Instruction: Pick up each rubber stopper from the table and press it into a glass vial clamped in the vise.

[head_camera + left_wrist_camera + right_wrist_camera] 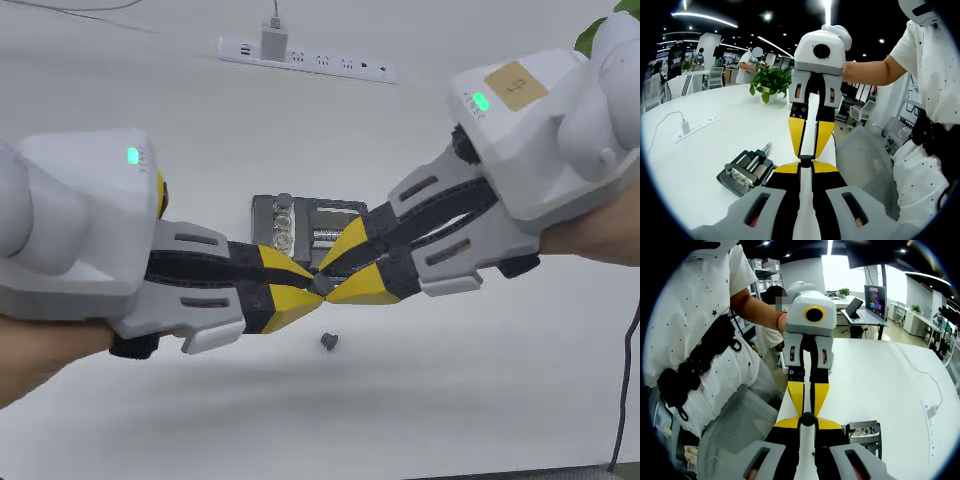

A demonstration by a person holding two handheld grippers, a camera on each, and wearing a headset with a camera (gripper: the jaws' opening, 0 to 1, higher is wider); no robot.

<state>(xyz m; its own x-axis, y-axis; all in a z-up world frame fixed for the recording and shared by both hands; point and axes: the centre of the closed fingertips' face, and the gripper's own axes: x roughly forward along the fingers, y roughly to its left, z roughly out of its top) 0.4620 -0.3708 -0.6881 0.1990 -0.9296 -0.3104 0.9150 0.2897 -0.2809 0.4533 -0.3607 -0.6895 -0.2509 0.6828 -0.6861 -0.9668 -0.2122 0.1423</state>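
Nearest, on the white table, one small dark loose stopper, lying alone. Leave that one for later.

Just past it and higher up, the left gripper and the right gripper, tip to tip in the air. Both pairs of jaws closed tight. Right where the tips meet, a little round dark held stopper, easy to spot in the right gripper view. Looks pinched in the right gripper's tips, with the left gripper's closed tips touching it. Hard to be sure which one really has it.

So, go slowly here. Keep one firm pinch on the held stopper before letting the other tips come away. Do not squeeze from both sides and twist, or the small thing may pop out and roll off. Probably best to hold it by its top, with the bottom end free to go into the glass.

Next, behind the tips, the grey vise, flat on the table, with the glass vials standing in a row at its left side. Too small to tell which ones are already plugged. Pick an open one, come straight down over it, and push gently. Glass can crack, so no hard shove and no bumping the others.

Far off at the back, a white power strip, well apart. Nothing to do there.
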